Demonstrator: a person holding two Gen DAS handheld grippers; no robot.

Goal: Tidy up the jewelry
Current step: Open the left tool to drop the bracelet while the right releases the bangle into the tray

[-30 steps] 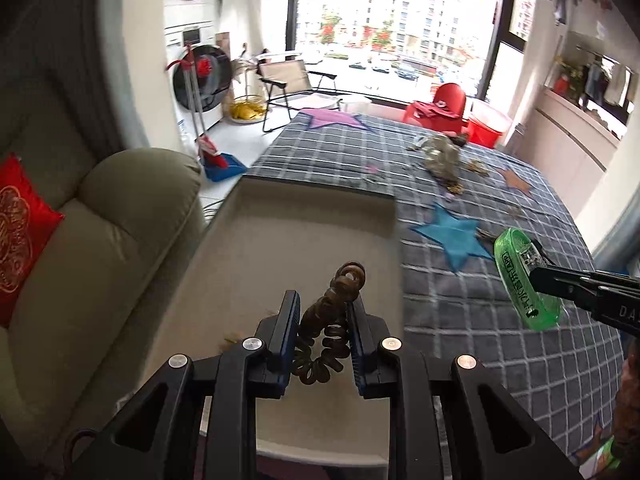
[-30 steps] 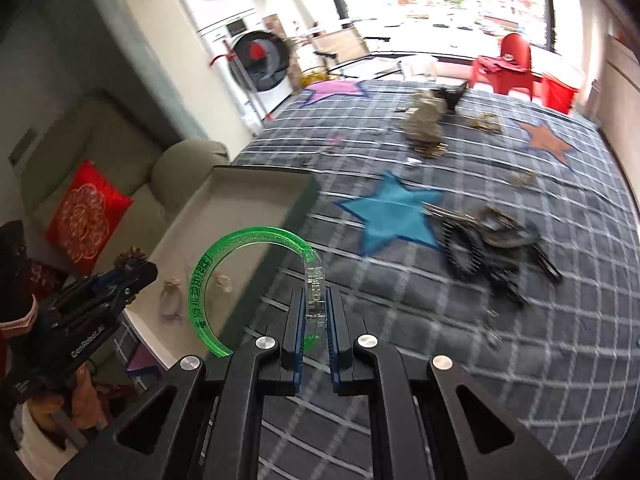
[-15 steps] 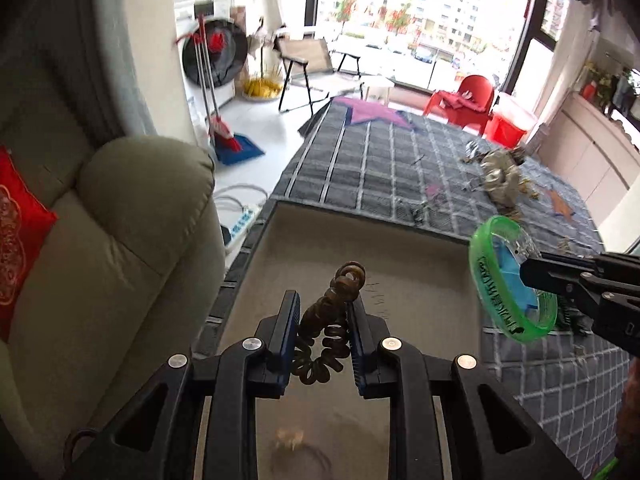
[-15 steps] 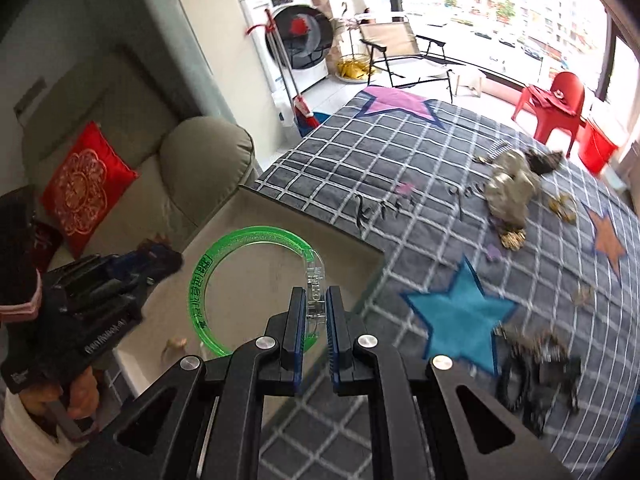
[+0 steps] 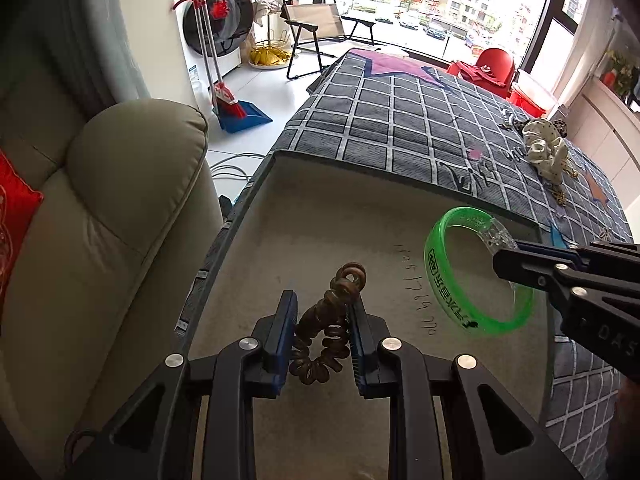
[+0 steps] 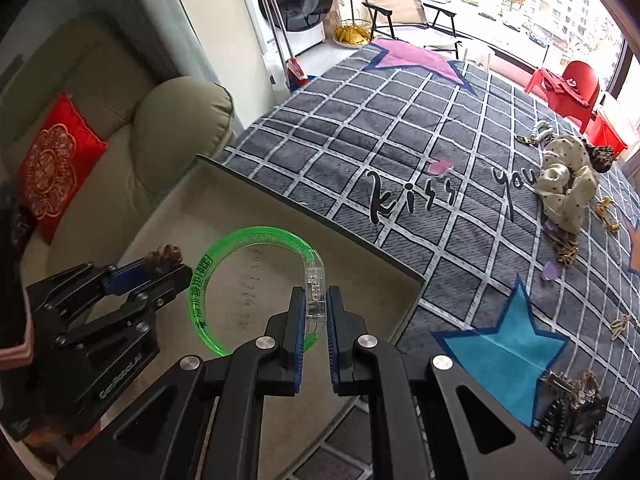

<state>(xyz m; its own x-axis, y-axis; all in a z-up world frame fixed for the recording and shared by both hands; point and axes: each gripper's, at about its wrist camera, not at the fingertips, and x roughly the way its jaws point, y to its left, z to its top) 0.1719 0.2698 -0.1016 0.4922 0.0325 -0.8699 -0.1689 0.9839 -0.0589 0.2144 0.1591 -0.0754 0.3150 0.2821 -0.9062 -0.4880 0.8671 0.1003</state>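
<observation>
The left gripper (image 5: 322, 314) hangs over the beige tray (image 5: 360, 216), its jaws clamped on a brown coiled bracelet (image 5: 330, 326) that sticks up between the pads; the right gripper (image 6: 316, 312) hovers beside it over the same tray, jaws pressed on the clear clasp of a green bangle (image 6: 224, 276), the ring held upright and off the tray floor; more jewelry (image 6: 572, 404) lies well apart on the checked bedspread (image 6: 400, 128), near a blue star (image 6: 504, 348).
</observation>
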